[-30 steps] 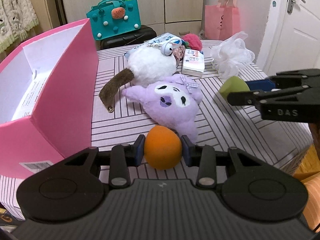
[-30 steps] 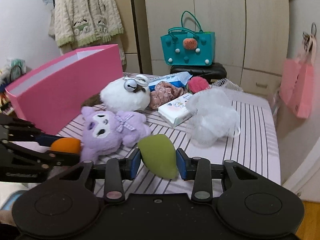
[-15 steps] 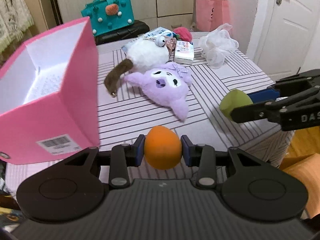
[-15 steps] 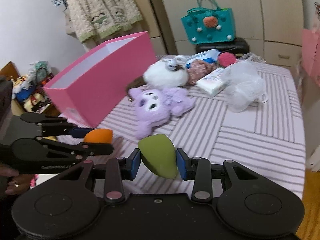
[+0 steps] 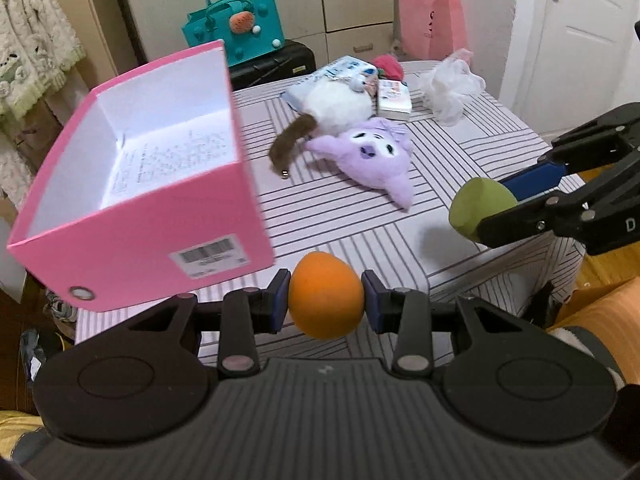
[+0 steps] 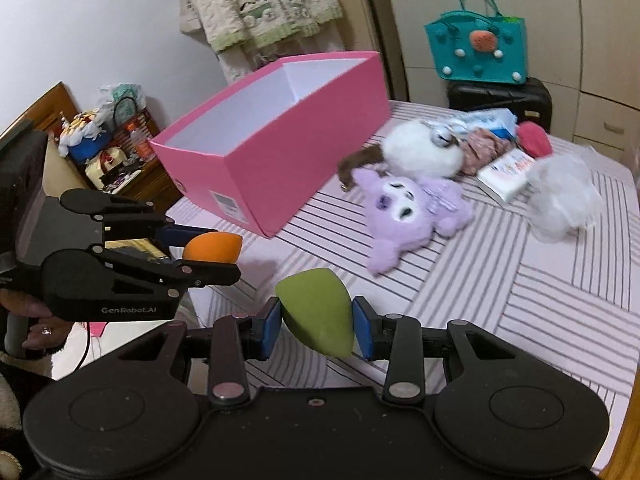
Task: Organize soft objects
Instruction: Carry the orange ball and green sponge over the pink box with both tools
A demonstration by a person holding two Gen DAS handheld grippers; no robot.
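My left gripper (image 5: 325, 300) is shut on an orange egg-shaped sponge (image 5: 325, 294), held above the table's near edge just right of the open pink box (image 5: 132, 208). In the right wrist view the same orange sponge (image 6: 214, 247) shows at left. My right gripper (image 6: 316, 326) is shut on a green teardrop sponge (image 6: 318, 312), also seen as the green sponge (image 5: 480, 208) at the right of the left wrist view. A purple plush (image 5: 376, 160) and a white fluffy plush (image 5: 340, 106) with a brown tail lie mid-table. The pink box (image 6: 280, 132) has a white, bare inside.
The striped table (image 5: 360, 232) also carries a tissue pack (image 5: 394, 98), a white mesh puff (image 6: 564, 200), a pink pouf (image 6: 534, 140) and a floral cloth (image 6: 480, 152). Beyond it stand a teal bag (image 5: 236, 26) on a black case and a pink paper bag (image 5: 434, 26). A hand (image 6: 36, 332) holds the left gripper.
Both grippers have risen and drawn back toward the table's near edge, each still holding its sponge. The view has swung so the pink box's open inside now shows.
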